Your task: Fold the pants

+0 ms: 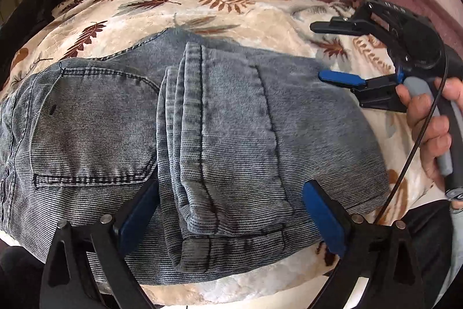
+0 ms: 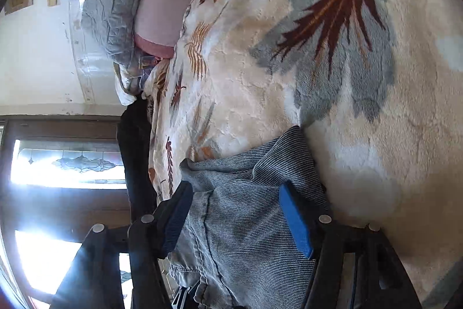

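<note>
Jeans [image 1: 202, 112] sit folded in the middle of the leaf-print blanket [image 1: 231, 10]. Left gripper [image 1: 231, 210] spread wide over the near edge, right gripper [image 1: 324, 51] wide too, gripping nothing.
</note>
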### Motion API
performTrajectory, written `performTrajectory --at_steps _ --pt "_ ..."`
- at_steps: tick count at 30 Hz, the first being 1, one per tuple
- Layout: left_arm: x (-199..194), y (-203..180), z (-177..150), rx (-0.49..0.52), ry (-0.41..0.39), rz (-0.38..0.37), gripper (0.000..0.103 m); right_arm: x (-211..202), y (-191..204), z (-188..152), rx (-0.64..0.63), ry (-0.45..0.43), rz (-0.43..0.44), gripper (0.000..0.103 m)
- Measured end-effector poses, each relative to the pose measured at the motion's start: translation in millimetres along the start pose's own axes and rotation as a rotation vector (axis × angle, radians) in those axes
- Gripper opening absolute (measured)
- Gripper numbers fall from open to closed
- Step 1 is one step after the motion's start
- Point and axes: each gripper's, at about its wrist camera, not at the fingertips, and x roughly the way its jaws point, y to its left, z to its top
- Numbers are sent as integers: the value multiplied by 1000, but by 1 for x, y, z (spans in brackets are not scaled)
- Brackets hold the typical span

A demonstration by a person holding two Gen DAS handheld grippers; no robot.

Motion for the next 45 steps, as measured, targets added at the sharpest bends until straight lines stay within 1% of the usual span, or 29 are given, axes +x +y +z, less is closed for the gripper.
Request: performTrajectory --at_steps 3,5,6,7,9,10,11,13,15,16,17,20,22,23,24,25,27,28,29,31,34,36,37,38,39,40,41,43,45 --pt "-20 0 21 -6 -95 -30 98 -21 16 -3 -88 -26 -19 67" --pt "-25 3 37 -11 -135 -59 98 -32 14 1 -101 -62 -100 67" --pt "-20 6 44 -26 -120 -62 98 -34 10 5 -105 -74 -148 67" --pt "-11 10 49 -44 -93 -71 98 -33 4 9 -91 -69 -165 67" --pt "12 18 50 -83 -23 -81 98 -22 -4 16 -67 -30 -169 67" --pt "22 20 46 -90 15 -69 98 -15 -5 18 -81 -20 -193 63" --pt "27 19 42 -72 8 -55 98 -8 -5 20 -100 -6 -223 50" --pt "28 9 35 9 -19 -2 98 9 -4 22 -136 33 -272 36" --pt "30 2 32 56 -25 40 98 13 5 23 -201 27 -336 24" --pt "31 2 31 63 -28 49 98 12 11 22 -239 19 -352 15" --pt "31 1 30 70 -33 56 98 10 20 20 -284 6 -364 12" --pt "31 0 28 86 -45 72 98 4 46 10 -418 -66 -419 12" --pt "32 -3 26 101 -51 91 99 15 41 12 -433 -56 -484 12" --pt "33 -4 26 108 -53 100 99 24 32 12 -430 -46 -540 12" --pt "34 -5 26 114 -51 110 99 29 24 10 -430 -45 -552 12" --pt "34 -6 27 116 -49 114 99 25 26 7 -439 -70 -542 14" --pt "32 -4 29 102 -38 106 99 10 29 2 -396 -71 -475 28" --pt "30 -3 31 91 -35 97 99 -2 31 -1 -376 -73 -430 51" --pt "27 -1 33 75 -38 82 99 -16 33 -8 -364 -101 -410 61" --pt "14 6 37 29 -73 55 99 -41 35 -25 -339 -130 -370 61" --pt "-3 14 44 -15 -137 46 99 -62 27 -61 -266 -99 -245 61" --pt "1 19 45 -30 -105 30 99 -65 15 -87 -204 -71 -162 61" --pt "10 19 43 -29 -65 26 99 -64 6 -98 -178 -56 -128 61" --pt "24 20 40 -20 -1 40 99 -58 0 -106 -160 -31 -128 61" --pt "35 16 36 21 26 79 99 -51 -11 -112 -148 -8 -166 61" --pt "35 7 32 84 -7 128 99 -48 -23 -115 -124 -17 -171 52" --pt "32 1 31 111 -13 147 99 -51 -29 -115 -89 -36 -162 42" --pt "22 1 31 79 -13 80 99 -60 -19 -117 -96 -51 -164 42" --pt "6 4 30 30 -70 36 99 -69 2 -122 -184 -80 -161 42"
